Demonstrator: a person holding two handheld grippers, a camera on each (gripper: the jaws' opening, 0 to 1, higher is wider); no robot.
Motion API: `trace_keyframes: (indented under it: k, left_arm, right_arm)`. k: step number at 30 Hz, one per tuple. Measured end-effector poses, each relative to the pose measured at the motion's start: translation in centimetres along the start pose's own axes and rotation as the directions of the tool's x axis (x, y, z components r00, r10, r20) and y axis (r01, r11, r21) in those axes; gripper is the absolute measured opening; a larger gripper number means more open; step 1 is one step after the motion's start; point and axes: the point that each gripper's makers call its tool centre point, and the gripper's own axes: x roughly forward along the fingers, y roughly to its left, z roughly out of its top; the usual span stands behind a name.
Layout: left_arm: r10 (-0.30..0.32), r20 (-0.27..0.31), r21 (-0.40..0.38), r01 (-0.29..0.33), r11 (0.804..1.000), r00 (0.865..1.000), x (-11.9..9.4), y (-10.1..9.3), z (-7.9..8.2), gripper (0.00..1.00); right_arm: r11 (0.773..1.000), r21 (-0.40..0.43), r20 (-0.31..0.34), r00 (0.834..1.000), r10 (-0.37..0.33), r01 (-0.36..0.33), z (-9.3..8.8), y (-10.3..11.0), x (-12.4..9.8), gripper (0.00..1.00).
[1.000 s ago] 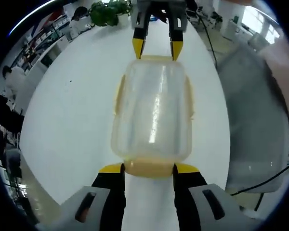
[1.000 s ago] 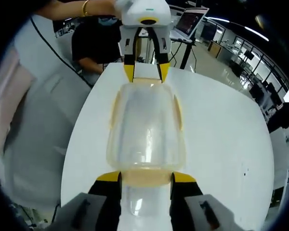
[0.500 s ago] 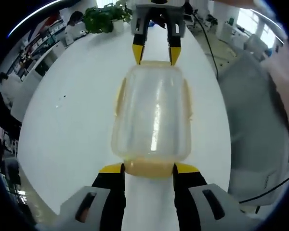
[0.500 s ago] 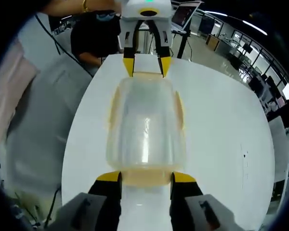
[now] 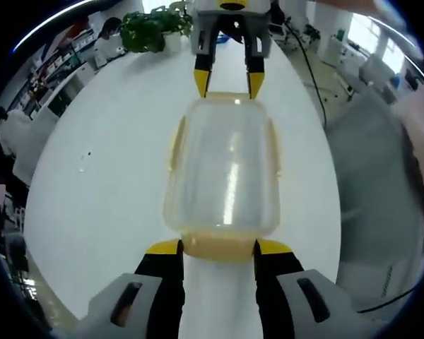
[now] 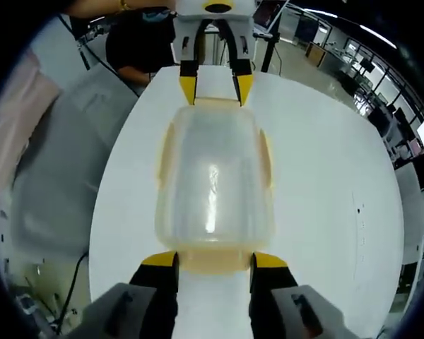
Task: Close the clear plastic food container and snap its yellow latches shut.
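Resting on the round white tabletop (image 5: 106, 169), the clear rectangular plastic food container (image 5: 225, 169) with pale yellow latches sits lid-on between both grippers. The left gripper (image 5: 218, 246) has its jaws spread around the near end latch (image 5: 218, 247); the right gripper (image 6: 212, 260) likewise brackets the opposite end. Uneven pressing could, I judge, slide the container or leave one latch unsnapped.
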Motion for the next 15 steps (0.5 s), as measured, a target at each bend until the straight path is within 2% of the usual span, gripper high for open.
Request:
trace_keyframes:
  k: [5, 10, 15]
  left_arm:
    - [0.004, -0.002, -0.011, -0.004, 1.0, 1.0, 0.5, 0.3, 0.8, 0.36]
    - [0.002, 0.001, -0.023, -0.002, 1.0, 1.0, 1.1, 0.2, 1.5, 0.36]
    - [-0.007, 0.003, -0.028, 0.007, 1.0, 1.0, 1.4, 0.1, 1.5, 0.36]
  right_arm:
    - [1.0, 0.014, 0.007, 1.0, -0.001, 0.001, -0.7, -0.4, -0.2, 0.37]
    - [1.0, 0.006, -0.012, 1.0, 0.005, -0.005, -1.7, -0.6, -0.2, 0.37]
    - [1.0, 0.009, -0.008, 1.0, 0.02, -0.02, -2.1, -0.6, 0.1, 0.37]
